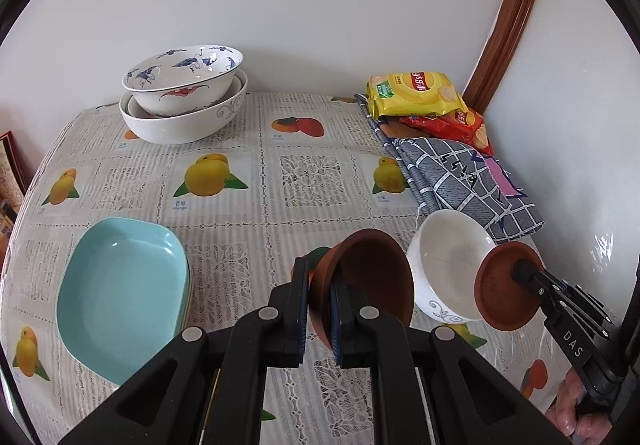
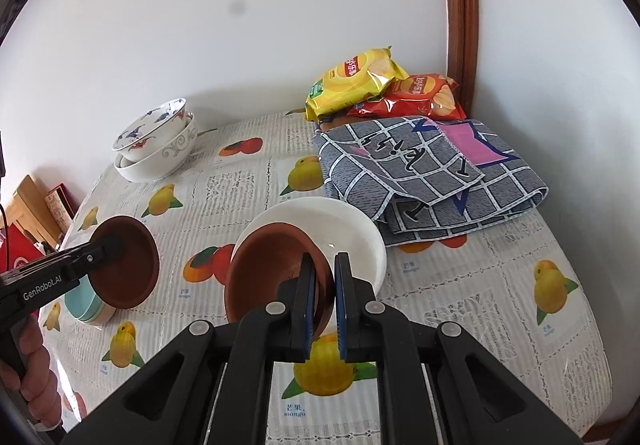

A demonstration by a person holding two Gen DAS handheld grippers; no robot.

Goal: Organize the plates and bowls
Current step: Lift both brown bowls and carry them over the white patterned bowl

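My left gripper (image 1: pixel 320 285) is shut on the rim of a small brown bowl (image 1: pixel 372 277) and holds it above the table; it also shows in the right wrist view (image 2: pixel 124 261). My right gripper (image 2: pixel 322 285) is shut on the rim of a second small brown bowl (image 2: pixel 272 265), held over a white bowl (image 2: pixel 352 233); that brown bowl shows at the right in the left wrist view (image 1: pixel 500 285), beside the white bowl (image 1: pixel 448 261). Light blue stacked plates (image 1: pixel 120 293) lie at the front left. Stacked large patterned bowls (image 1: pixel 184 93) stand at the back left.
A folded grey checked cloth (image 2: pixel 432 181) lies at the right. Yellow (image 2: pixel 356 81) and red (image 2: pixel 416 97) crisp bags lie in the back right corner by the wall. The table (image 2: pixel 500 305) has a fruit-print cover. Boxes (image 2: pixel 36 205) stand beyond the left edge.
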